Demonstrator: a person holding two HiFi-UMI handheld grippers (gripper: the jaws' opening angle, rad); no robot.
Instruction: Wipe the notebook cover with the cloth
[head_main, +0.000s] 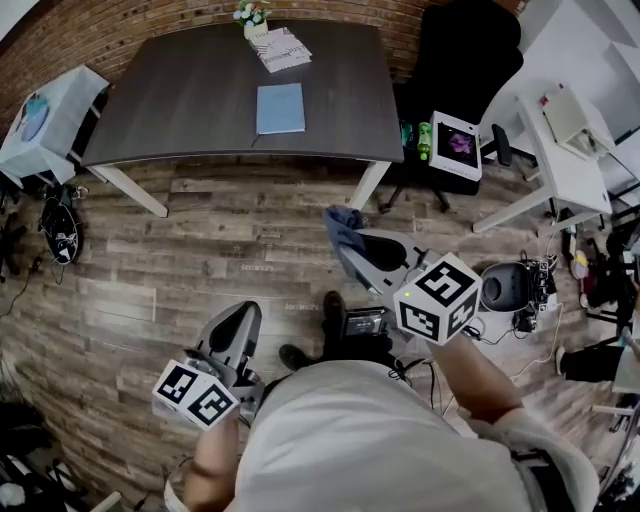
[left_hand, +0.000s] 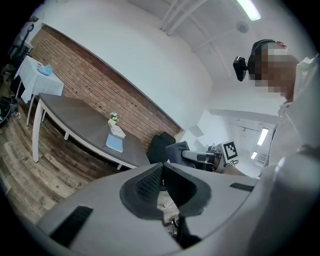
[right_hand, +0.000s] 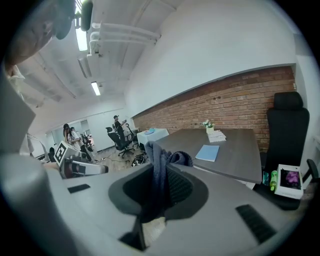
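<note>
I'm at the approach step: the cloth is in hand, but no wiping has begun. My right hand-held gripper (head_main: 352, 243) is clamped on the dark blue cloth (head_main: 341, 220), which is pinched between the pads and bunches up above the tips in the right gripper view. My left hand-held gripper (head_main: 238, 322) hangs low by my side with its jaws pressed together and nothing between them.

The notebook (head_main: 280, 108), light blue, lies flat and closed on the dark desk (head_main: 170, 100), toward the desk's middle. It is well apart from both grippers, with a stretch of wooden floor (head_main: 200, 250) between me and the desk's near edge. Beyond the notebook, near the brick wall, sit a stack of papers (head_main: 281, 48) and a small flower pot (head_main: 251, 17). Neither touches the notebook. A black office chair (head_main: 462, 60) stands off the desk's right end.

As I judge it, the next move calls for walking up to the desk's near edge, then bringing the right gripper down until the hanging cloth, not the jaw tips, meets the cover. The cloth looks soft and loosely bunched, so I would want a good fold of it flat on the cover before I start to stroke. The notebook looks light and may slide on the smooth desk, so I would bring the left gripper up to steady a corner, and keep the strokes short of the papers.
</note>
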